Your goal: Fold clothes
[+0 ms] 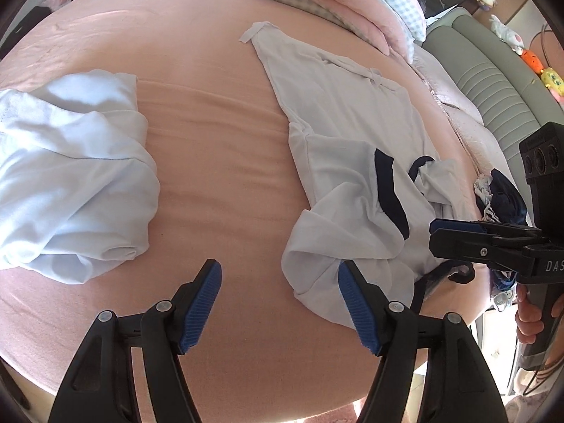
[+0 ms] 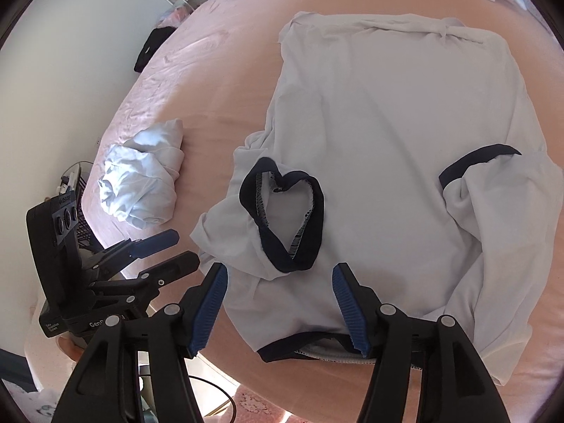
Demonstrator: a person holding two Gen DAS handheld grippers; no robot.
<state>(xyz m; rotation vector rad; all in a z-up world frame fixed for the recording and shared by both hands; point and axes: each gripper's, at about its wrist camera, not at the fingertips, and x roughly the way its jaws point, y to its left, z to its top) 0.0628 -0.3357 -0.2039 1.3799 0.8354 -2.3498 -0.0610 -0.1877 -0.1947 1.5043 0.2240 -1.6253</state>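
A white T-shirt with navy trim lies spread on the pink bed sheet, collar toward me. Both sleeves are turned in onto the body, the left cuff standing open in a loop. My right gripper hovers open over the collar end; shirt fabric lies below and between its fingers, and the pads do not press on it. My left gripper is open over bare sheet, its right finger at the shirt's near edge. In the left wrist view the right gripper comes in from the right over the shirt.
A crumpled light-blue garment lies on the sheet to the left. Pillows and a checked quilt sit at the far side. A grey padded headboard with plush toys runs along the right. The bed's near edge lies just below the grippers.
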